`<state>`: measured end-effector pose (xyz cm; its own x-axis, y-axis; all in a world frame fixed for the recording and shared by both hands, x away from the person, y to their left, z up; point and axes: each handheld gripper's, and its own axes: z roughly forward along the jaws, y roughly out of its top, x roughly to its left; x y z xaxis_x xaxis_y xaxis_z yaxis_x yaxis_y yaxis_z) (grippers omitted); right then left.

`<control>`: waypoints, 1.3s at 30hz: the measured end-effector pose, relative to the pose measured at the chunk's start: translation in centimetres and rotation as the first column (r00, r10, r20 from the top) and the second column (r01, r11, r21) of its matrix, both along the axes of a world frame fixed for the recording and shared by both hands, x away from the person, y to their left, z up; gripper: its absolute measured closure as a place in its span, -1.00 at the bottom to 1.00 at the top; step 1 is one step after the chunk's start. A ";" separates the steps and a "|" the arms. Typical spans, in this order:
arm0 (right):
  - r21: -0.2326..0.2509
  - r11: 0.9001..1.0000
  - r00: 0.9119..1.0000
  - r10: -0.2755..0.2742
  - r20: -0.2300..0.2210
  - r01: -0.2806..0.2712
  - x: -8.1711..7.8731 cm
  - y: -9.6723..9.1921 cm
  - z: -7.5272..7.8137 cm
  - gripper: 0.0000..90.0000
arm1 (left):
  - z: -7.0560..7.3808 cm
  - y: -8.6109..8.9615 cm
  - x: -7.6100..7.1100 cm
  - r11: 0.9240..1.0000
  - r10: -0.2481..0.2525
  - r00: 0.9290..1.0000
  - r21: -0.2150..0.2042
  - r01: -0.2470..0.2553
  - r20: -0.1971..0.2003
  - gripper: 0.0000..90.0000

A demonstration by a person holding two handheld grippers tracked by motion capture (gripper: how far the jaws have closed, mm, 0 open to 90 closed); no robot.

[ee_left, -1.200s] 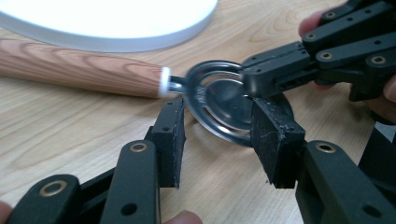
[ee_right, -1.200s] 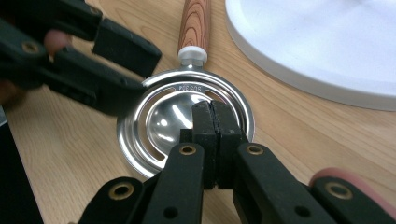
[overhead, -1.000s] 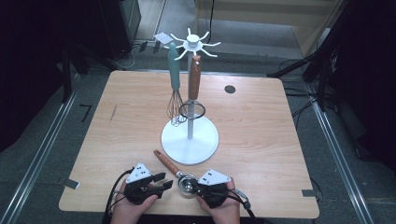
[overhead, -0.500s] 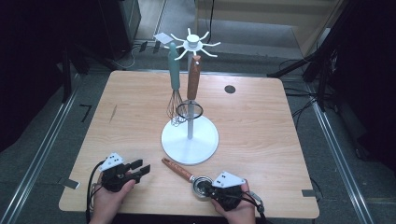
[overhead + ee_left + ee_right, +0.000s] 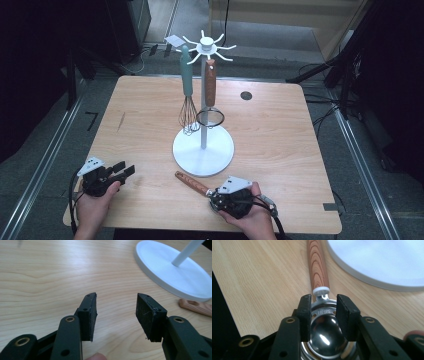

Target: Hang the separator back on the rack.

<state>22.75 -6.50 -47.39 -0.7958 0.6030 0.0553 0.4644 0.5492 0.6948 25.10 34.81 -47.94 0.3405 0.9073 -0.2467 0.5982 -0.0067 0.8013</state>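
A utensil with a wooden handle [image 5: 192, 183] and a shiny metal bowl [image 5: 324, 335] lies on the table in front of the white stand base [image 5: 203, 150]. My right gripper [image 5: 216, 197] hovers over its metal end. Its jaws have just been opening, and the bowl sits between and below the pads [image 5: 305, 312], which stand apart from it. Over at the table's near left, my left gripper [image 5: 125, 171] is open with nothing between its jaws [image 5: 116, 312]. The wooden handle's tip [image 5: 195, 307] shows to the right in the left gripper view.
On the stand hang a teal-handled whisk [image 5: 188, 112] and a wooden-handled ring tool [image 5: 210, 82]. The stand base [image 5: 382, 260] lies close behind the utensil. A dark round hole [image 5: 246, 95] marks the table's far right. Black cables run along the floor around the table.
My left hand has slid left along the near edge, away from the utensil. The right gripper's jaws have spread apart over the metal end and lifted slightly.
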 end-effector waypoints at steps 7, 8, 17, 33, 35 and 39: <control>-0.072 0.997 0.995 0.031 -0.093 -0.038 1.8 2.1 0.4 0.38 | -0.3 1.2 0.3 1.000 0.026 1.000 -0.010 -0.026 -0.005 0.14; -0.077 0.996 0.994 0.032 -0.104 -0.040 2.0 2.2 0.5 0.37 | -0.4 1.2 0.3 1.000 0.022 1.000 -0.018 -0.022 -0.011 0.14; -0.163 0.985 0.990 0.026 -0.140 -0.049 3.5 4.1 0.8 0.43 | -0.7 1.0 0.6 1.000 0.012 1.000 -0.019 -0.013 -0.025 0.13; -0.313 0.948 0.983 -0.003 -0.183 -0.056 3.7 6.6 0.9 0.52 | -0.7 1.0 0.6 1.000 0.006 0.999 -0.020 -0.007 -0.033 0.14; -0.312 0.949 0.984 -0.007 -0.180 -0.051 3.7 6.6 0.9 0.54 | -0.8 1.0 0.6 1.000 0.006 0.999 -0.021 -0.007 -0.032 0.14; -0.310 0.949 0.987 0.002 -0.163 -0.053 3.4 6.6 0.9 0.57 | -0.8 1.1 0.6 1.000 0.008 0.999 -0.028 -0.009 -0.032 0.13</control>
<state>26.16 0.11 -46.54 -0.8089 0.5879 -0.0054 0.5358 0.7410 0.4048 25.73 35.86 -48.71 0.3239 0.9029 -0.2824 0.6237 0.0207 0.7814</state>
